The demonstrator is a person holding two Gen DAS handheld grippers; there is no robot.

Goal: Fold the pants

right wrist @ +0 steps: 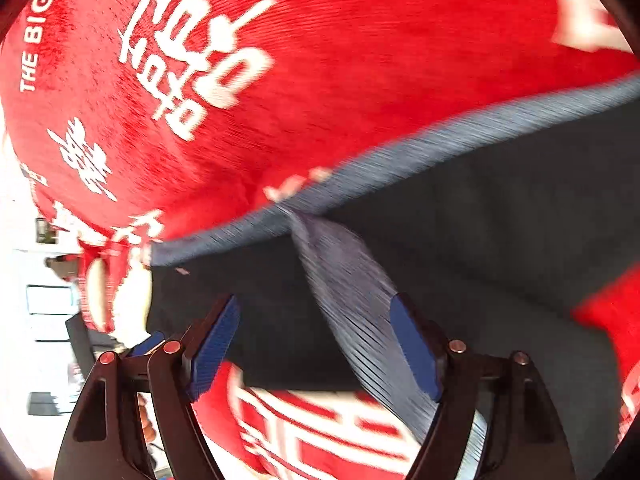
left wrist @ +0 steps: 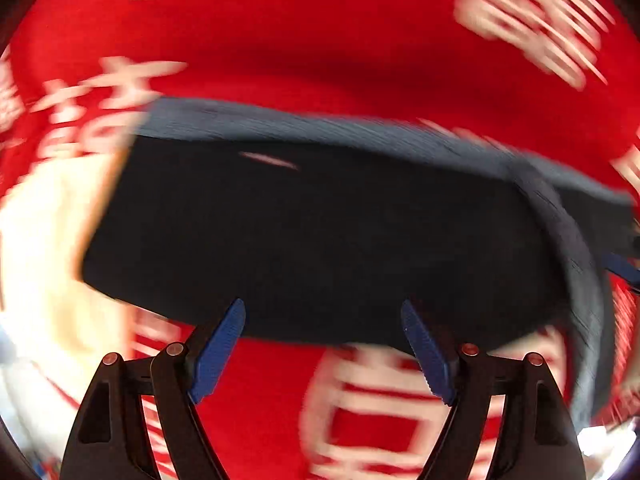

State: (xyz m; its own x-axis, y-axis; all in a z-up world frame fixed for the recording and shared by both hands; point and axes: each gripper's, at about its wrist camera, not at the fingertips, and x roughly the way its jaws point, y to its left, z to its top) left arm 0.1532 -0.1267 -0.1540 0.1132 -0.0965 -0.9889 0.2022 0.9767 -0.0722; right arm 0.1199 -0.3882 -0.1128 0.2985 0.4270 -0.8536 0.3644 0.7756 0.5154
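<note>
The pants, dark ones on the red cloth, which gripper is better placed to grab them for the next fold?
Probably the right gripper: it is open and the ribbed grey band of the pants runs between its fingers. The left gripper, also open, only reaches their near edge over the red cloth.

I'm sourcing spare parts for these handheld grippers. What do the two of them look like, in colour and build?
Both look alike. The left gripper has two black plastic finger arms with triangular cut-outs, small round metal pins at the joints, and blue ribbed pads on the inner faces. The right gripper has the same black arms, pins and blue ribbed pads. No cables, markings or sleeves show.
</note>
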